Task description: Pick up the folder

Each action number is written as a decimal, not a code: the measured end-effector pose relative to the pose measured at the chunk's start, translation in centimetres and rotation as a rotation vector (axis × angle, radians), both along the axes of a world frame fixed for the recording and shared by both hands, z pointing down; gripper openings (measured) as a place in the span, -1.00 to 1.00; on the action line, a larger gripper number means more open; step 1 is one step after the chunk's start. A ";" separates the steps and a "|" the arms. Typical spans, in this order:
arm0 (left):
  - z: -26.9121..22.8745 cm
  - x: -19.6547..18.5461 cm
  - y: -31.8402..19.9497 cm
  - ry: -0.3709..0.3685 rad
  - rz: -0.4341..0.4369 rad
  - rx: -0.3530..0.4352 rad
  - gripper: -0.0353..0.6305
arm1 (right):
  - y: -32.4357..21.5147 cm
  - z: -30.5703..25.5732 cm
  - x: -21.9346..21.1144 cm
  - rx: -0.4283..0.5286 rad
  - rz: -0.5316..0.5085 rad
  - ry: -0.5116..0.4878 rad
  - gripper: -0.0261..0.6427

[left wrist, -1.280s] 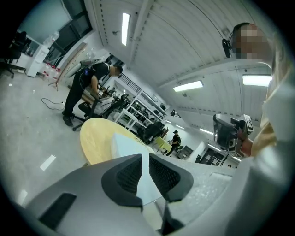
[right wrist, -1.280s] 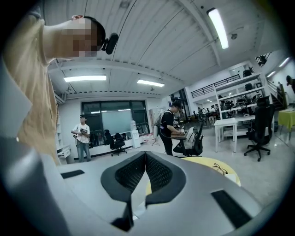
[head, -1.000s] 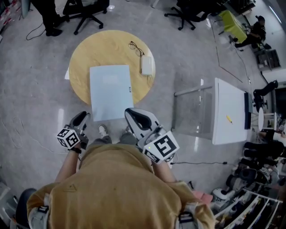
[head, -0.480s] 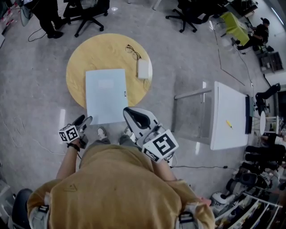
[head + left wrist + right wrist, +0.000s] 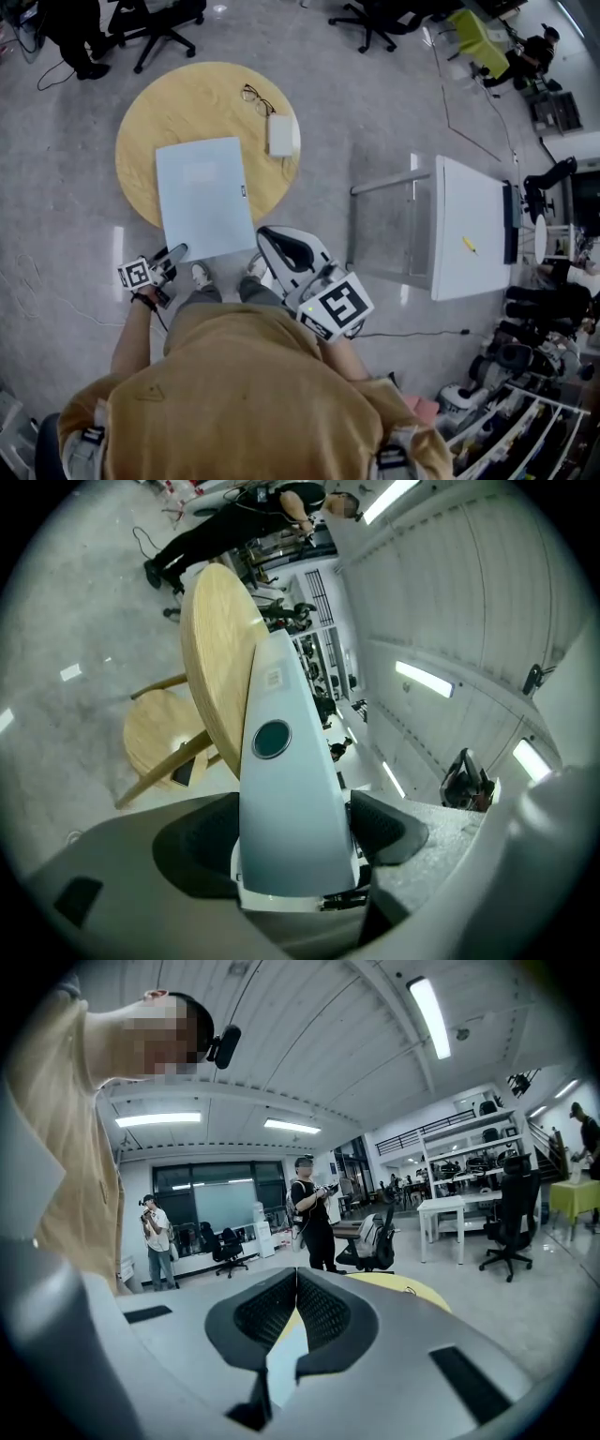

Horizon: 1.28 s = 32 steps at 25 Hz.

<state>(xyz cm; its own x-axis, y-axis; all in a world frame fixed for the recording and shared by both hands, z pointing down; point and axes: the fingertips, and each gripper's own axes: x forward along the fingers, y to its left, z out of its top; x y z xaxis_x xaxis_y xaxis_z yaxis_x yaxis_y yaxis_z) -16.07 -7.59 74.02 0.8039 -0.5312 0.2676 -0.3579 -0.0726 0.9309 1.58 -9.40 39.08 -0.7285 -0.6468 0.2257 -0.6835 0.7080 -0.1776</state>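
Note:
A pale blue folder [image 5: 202, 197] lies on the round wooden table [image 5: 159, 103], and its near end juts over the table's edge. My left gripper [image 5: 173, 255] is at the folder's near left corner. In the left gripper view the folder [image 5: 281, 789] runs between the two dark pads [image 5: 202, 832]. The jaws of the left gripper [image 5: 292, 829] are opening and stand wide, not pressing on it. My right gripper [image 5: 272, 239] hovers by the folder's near right corner. Its pads [image 5: 296, 1283] meet, with nothing held.
On the table's far right lie a pair of glasses [image 5: 253, 96] and a small white case [image 5: 280, 135]. To the right stands a white desk [image 5: 469, 239], with office chairs [image 5: 141, 23] beyond the table. A wooden stool [image 5: 159, 742] sits under the table.
My left gripper has sunk and rolled, its jaws have spread, and it has come to the folder's near left corner. The right gripper has shifted a little.

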 end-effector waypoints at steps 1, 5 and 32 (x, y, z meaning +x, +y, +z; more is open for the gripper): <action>-0.4 0.7 0.0 0.078 -0.004 -0.022 0.18 | 0.0 0.1 0.2 -0.004 0.005 0.005 -0.92; -1.5 2.7 0.3 0.276 0.025 -0.019 0.26 | 0.4 0.3 1.0 -0.015 0.026 0.022 -0.92; -6.6 3.1 -0.4 0.360 -0.085 0.115 -0.02 | -0.5 1.6 0.1 -0.031 -0.022 -0.025 -0.92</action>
